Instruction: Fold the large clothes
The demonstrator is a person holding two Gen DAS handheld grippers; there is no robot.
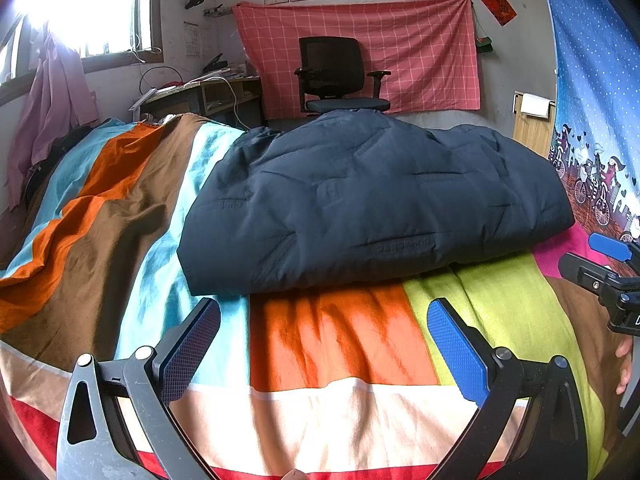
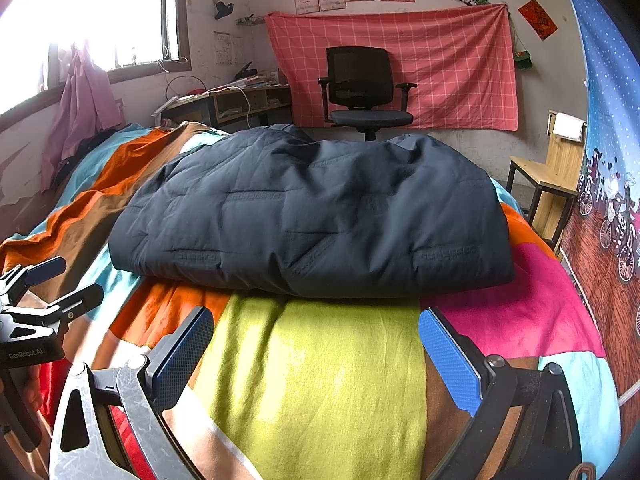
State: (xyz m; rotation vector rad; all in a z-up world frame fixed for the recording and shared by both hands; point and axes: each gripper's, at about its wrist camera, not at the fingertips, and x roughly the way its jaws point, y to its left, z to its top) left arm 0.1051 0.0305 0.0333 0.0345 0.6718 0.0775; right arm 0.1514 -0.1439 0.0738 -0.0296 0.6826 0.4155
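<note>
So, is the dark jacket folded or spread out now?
Folded: the navy padded jacket lies as a compact thick bundle with a doubled front edge on the striped bedsheet.

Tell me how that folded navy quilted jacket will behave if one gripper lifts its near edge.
The navy jacket looks puffy and quilted, so probably floppy and light for its bulk. Lifted by one edge, its stacked layers would likely sag and unfold. The shell looks smooth, so it may slide on the striped bedsheet.

Striped bedspread [image 1: 344, 340]; black office chair [image 1: 336, 76] (against wall); red checked cloth [image 1: 420, 60].

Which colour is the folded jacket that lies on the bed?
Dark navy blue, with quilted stitching. The jacket shows best in the right wrist view.
</note>
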